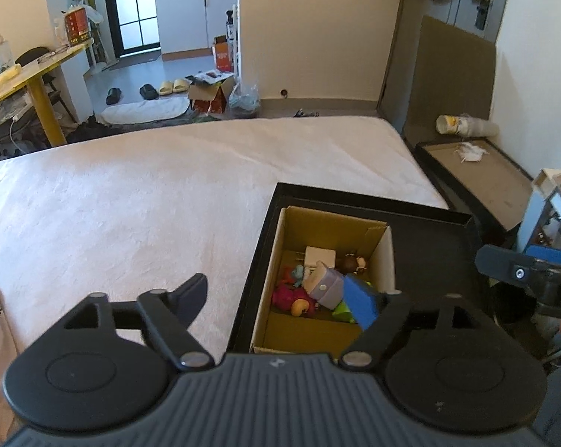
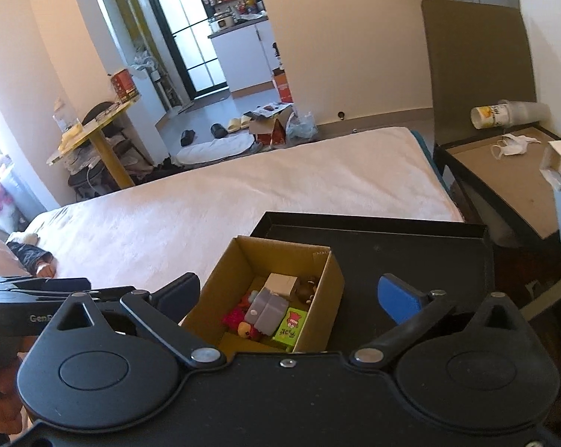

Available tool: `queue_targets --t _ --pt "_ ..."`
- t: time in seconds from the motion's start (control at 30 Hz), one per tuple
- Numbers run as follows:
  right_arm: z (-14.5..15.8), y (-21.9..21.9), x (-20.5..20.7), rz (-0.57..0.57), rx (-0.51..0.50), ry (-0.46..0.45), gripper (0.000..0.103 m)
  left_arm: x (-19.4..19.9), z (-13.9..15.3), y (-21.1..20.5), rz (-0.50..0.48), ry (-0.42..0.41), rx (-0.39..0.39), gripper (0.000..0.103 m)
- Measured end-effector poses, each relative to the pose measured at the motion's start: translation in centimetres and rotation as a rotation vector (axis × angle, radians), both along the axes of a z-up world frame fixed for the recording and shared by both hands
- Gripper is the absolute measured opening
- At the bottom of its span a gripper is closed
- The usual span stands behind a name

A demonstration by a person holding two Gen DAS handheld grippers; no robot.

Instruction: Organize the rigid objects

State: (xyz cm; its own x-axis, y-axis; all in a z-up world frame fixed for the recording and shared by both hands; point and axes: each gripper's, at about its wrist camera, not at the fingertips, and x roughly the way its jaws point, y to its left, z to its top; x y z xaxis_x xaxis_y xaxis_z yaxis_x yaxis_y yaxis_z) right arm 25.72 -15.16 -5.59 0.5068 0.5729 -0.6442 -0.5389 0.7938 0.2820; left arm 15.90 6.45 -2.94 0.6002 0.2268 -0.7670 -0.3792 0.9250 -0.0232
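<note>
Cardboard box [image 2: 319, 329] holds toys; fingers [image 2: 399, 298] spread.

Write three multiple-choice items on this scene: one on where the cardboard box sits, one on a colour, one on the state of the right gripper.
1. The cardboard box sits
A. inside the black tray
B. on the floor
C. on the yellow table

2. The small carton in the box is
A. white
B. green
C. black

3. The right gripper is
A. shut on a toy
B. shut on nothing
C. open

Answers: 1 A, the tray's rim surrounds the box; 2 B, its face is bright green; 3 C, its fingers stand wide apart, nothing between them.
</note>
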Motion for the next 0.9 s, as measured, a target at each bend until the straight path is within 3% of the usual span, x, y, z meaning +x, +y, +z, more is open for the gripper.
queue_targets --t 0.13,0.57,0.9 --pt "1.0 -0.6 -1.5 -0.043 -0.011 -0.014 0.103 -1.0 1.0 -0.6 -0.016 -0.025 0.003 0.09" --pt "2.5 -1.7 -5.6 -0.172 -0.098 -0.042 0.103 -4.5 3.2 -1.3 -0.062 -0.048 0.004 0.093" --pt "3.8 -3.7 -8.2 -0.209 -0.081 -0.032 0.103 -7.7 4.1 -1.5 -0.057 -0.076 0.008 0.099"
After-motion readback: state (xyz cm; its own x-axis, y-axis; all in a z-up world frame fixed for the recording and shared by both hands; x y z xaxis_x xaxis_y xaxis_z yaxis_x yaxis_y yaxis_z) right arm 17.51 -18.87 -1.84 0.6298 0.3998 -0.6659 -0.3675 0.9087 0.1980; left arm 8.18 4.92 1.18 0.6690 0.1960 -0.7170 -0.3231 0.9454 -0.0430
